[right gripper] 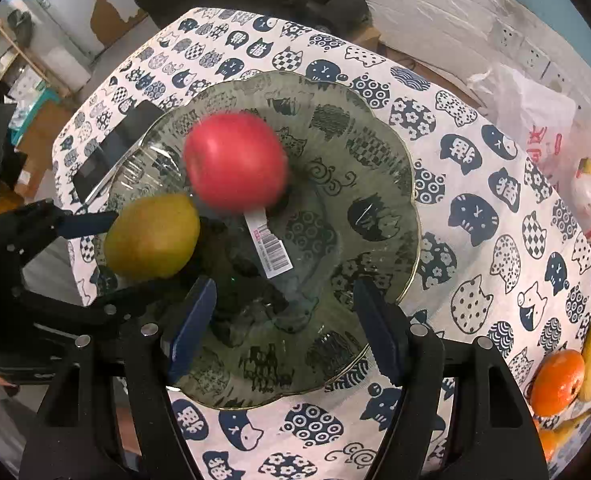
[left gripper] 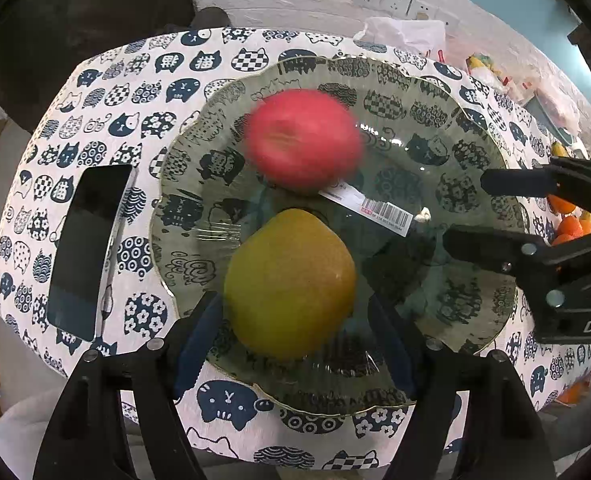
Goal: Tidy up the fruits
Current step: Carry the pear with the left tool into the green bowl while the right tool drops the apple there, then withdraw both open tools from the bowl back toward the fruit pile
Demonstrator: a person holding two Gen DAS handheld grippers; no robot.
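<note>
Left gripper (left gripper: pixel 295 344): I had its jaws apart either side of the pear (left gripper: pixel 291 284), no pad pressing.
Right gripper (right gripper: pixel 285 328): jaws apart, nothing between.
Apple (right gripper: pixel 235 162): blurred, mid-plate.
Plate (right gripper: pixel 375 152): glass, on my table's cat-print cloth (right gripper: pixel 475 208).

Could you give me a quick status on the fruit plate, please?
Left tool astride pear, grip unclear. Right tool open, empty over glass plate. Red apple blurred. Nothing blocking.

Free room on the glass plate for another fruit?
Free: the plate half right of the barcode label. Crowded: the left, where the red apple and yellow-green pear sit close together.
</note>
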